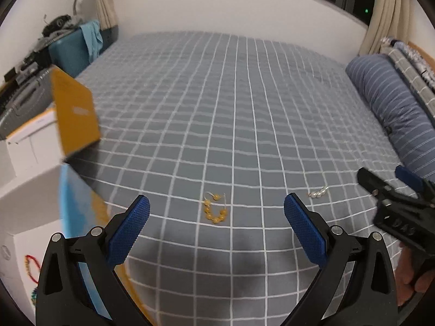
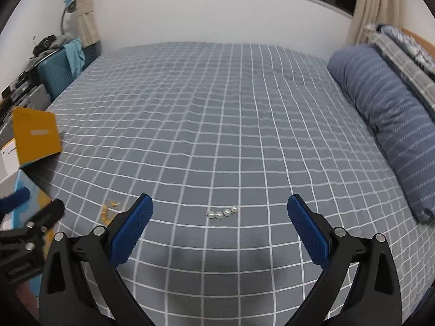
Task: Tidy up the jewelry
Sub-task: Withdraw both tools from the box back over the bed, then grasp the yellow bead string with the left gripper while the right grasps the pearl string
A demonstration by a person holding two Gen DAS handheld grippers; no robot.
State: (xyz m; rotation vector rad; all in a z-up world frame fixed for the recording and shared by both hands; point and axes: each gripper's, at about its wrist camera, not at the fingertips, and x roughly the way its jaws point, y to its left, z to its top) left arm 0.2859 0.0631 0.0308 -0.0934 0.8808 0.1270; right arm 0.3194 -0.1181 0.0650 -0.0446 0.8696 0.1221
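Left gripper (image 1: 216, 213) hovers over the bed (image 1: 217, 108), jaws wide apart, nothing held. Yellow beads (image 1: 215, 209) lie on the sheet straight ahead between its blue pads (image 1: 127, 233). Right gripper (image 2: 220, 213) also spread wide, empty; pearls (image 2: 222, 213) lie in a short row on the sheet ahead between its fingers. Beads sit left of the pearls, near but apart. Open box (image 1: 30, 146) at the bed's left edge, yellow lid (image 1: 74, 111) up (red bracelet (image 1: 31, 267) inside, partly hidden). Striped pillow (image 2: 386, 114) far right.
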